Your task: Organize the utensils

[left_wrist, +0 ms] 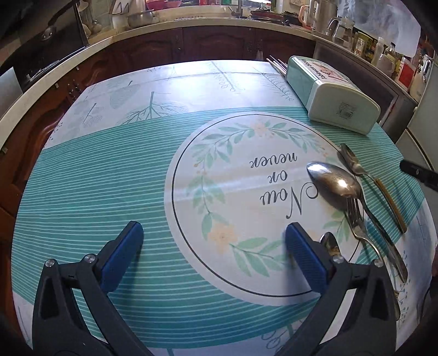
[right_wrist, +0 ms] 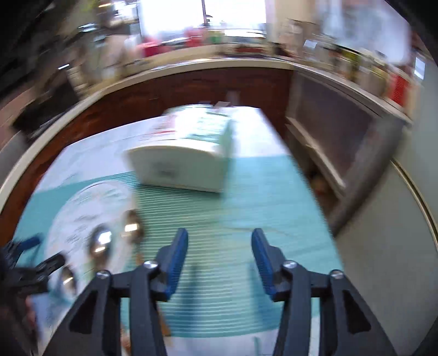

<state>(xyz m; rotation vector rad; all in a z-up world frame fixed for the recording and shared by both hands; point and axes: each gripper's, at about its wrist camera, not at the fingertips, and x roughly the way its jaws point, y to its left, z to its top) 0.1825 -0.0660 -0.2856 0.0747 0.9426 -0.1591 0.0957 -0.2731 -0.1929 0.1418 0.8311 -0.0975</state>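
Observation:
Several metal utensils lie together at the right of the table: a large spoon [left_wrist: 334, 183], a fork [left_wrist: 356, 219], a smaller spoon [left_wrist: 349, 157] with a wooden handle, and another utensil tip [left_wrist: 330, 243] just outside my left gripper's right finger. My left gripper [left_wrist: 213, 232] is open wide over the tablecloth, with nothing between its fingers. A mint utensil box [left_wrist: 334, 93] lies on its side at the far right, thin sticks [left_wrist: 276, 64] poking out of its far end. The right wrist view is blurred; my right gripper [right_wrist: 219, 246] stands open and empty over the striped cloth, the box [right_wrist: 186, 164] ahead, spoon bowls [right_wrist: 101, 241] to its left.
The table [left_wrist: 109, 178] has a teal striped cloth with a printed floral circle. Wooden cabinets and a crowded kitchen counter [left_wrist: 191, 24] curve behind it. A grey appliance [right_wrist: 342, 131] stands past the table's right edge. A dark tip of the other gripper [left_wrist: 416, 172] shows at the right.

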